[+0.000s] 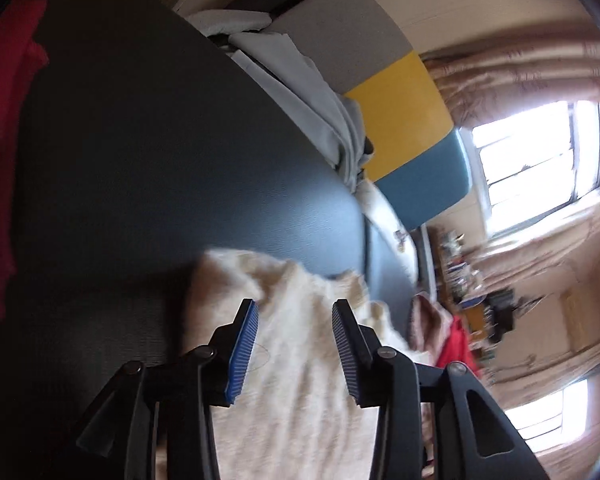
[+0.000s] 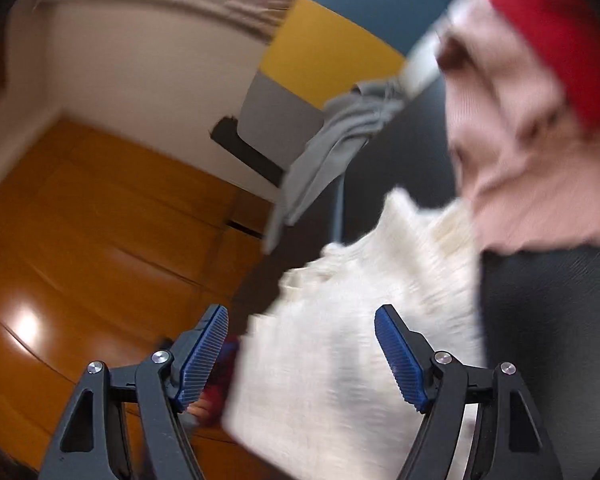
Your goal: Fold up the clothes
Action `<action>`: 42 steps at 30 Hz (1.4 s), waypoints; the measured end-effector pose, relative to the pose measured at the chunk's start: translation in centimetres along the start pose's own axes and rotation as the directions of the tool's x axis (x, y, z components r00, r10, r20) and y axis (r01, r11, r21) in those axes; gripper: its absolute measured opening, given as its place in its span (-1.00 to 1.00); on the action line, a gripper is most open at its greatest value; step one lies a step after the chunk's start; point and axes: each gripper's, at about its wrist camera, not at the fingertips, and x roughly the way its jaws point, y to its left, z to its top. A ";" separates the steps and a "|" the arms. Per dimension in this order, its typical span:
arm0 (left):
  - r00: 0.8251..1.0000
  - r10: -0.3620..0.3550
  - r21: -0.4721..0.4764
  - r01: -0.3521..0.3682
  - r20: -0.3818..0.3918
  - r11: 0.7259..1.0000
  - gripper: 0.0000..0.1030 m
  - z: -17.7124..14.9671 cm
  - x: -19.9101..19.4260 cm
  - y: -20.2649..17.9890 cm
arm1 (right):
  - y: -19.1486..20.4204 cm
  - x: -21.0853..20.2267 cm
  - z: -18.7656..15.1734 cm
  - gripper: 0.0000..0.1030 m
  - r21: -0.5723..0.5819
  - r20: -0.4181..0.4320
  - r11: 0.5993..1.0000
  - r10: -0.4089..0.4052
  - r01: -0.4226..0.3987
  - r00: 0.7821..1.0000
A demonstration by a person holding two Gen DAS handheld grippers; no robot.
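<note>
I'm working in what looks like a lived-in home room: ahead and to the right of my left gripper [image 1: 294, 350] a bright window [image 1: 536, 164] sits between pinkish curtains [image 1: 516, 68], with a cluttered shelf [image 1: 464, 280] below it. A chair back in grey, yellow and blue panels [image 1: 404, 116] stands beyond the dark table [image 1: 148, 140], draped with grey cloth [image 1: 300, 92]. Left of my right gripper [image 2: 302, 354] I see polished orange wood flooring [image 2: 100, 240], and clothes lie heaped ahead.
</note>
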 end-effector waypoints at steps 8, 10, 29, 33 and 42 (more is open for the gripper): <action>0.990 0.135 0.315 -0.117 -0.035 0.942 -0.23 -1.3 3.2 -3.4 | 0.4 3.0 3.0 0.37 -0.327 -0.026 0.903 -0.303 0.278 0.953; 0.985 0.166 0.370 -0.138 -0.044 0.919 -0.21 -1.6 4.3 -3.9 | 0.0 4.2 3.6 0.31 -0.378 -0.044 0.873 -0.349 0.308 0.936; 0.994 0.008 0.386 -0.051 0.112 0.921 -0.82 -2.7 -1.0 -5.6 | 7.4 5.0 0.8 -0.83 -0.770 0.158 0.438 -0.574 0.465 0.803; 0.991 0.051 0.337 -0.089 0.122 0.937 -0.82 -1.4 0.4 -5.1 | 5.9 6.3 2.9 -0.83 -0.687 0.148 0.525 -0.577 0.503 0.803; 0.974 0.214 0.304 -0.227 0.076 0.925 -0.79 -1.7 5.9 -2.0 | -1.5 10.3 1.7 -0.78 -0.475 -0.001 0.705 -0.599 0.527 0.801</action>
